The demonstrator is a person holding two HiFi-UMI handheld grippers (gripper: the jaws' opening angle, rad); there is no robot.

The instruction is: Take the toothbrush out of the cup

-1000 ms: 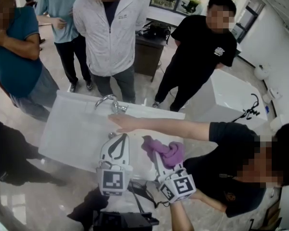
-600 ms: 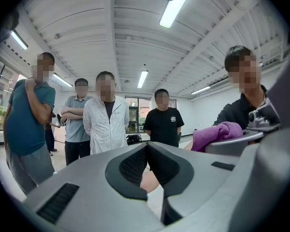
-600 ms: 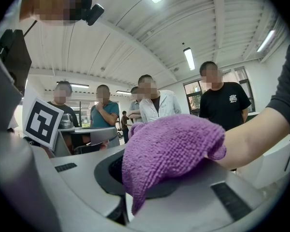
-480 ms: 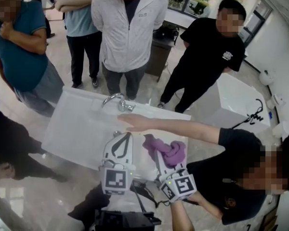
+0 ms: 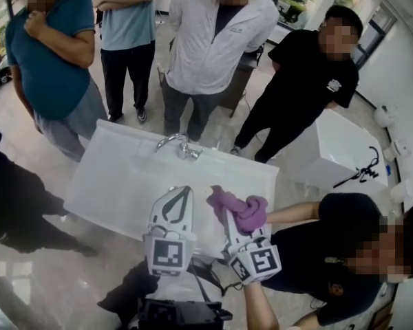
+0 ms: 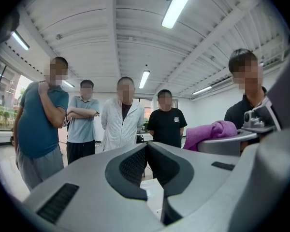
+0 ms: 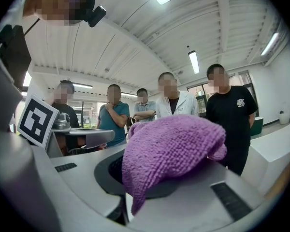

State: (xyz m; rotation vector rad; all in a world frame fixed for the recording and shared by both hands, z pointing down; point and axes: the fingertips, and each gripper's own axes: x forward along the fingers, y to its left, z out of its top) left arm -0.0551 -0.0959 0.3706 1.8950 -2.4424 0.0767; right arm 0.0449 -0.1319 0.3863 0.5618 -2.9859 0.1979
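The right claw (image 7: pixel 135 175) is clamped on a purple cloth (image 7: pixel 176 146).

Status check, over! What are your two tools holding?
Left tool shut, empty. Right tool shut on purple cloth. No toothbrush or cup in view.

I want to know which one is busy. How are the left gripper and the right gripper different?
The right gripper is shut on a purple cloth; the left gripper is shut on nothing. The right gripper's cube looks tilted; the left gripper's cube faces square-on. Both are pale grey.
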